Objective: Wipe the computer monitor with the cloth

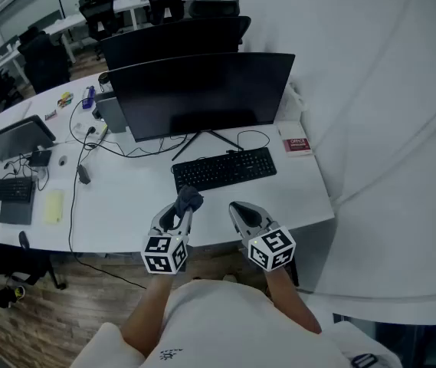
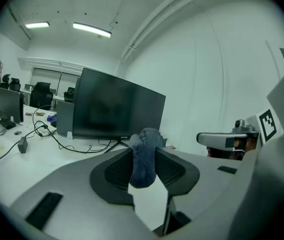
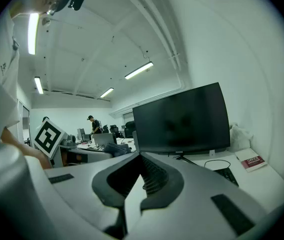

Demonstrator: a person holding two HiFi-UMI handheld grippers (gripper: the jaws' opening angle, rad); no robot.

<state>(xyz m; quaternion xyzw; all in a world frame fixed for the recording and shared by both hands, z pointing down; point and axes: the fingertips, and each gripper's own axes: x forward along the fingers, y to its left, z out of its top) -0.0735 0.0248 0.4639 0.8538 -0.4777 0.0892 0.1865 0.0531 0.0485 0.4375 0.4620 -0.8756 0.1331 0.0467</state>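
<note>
A dark, switched-off monitor (image 1: 202,94) stands on the white desk (image 1: 126,205), with a black keyboard (image 1: 224,169) in front of it. My left gripper (image 1: 181,211) hovers over the desk's near edge, left of the keyboard, shut on a bunched grey-blue cloth (image 1: 189,199). In the left gripper view the cloth (image 2: 144,159) stands up between the pads, and the monitor (image 2: 114,109) is ahead. My right gripper (image 1: 238,209) hangs beside the left one, shut and empty. Its tips (image 3: 139,155) meet in the right gripper view, facing the monitor (image 3: 181,119).
A red and white book (image 1: 296,145) lies right of the monitor's foot. A second monitor (image 1: 175,37) stands behind it. Cables (image 1: 87,140), a small dark keyboard (image 1: 14,188), a yellow pad (image 1: 54,205) and a laptop (image 1: 14,138) fill the desk's left. A white wall (image 1: 378,113) is at right.
</note>
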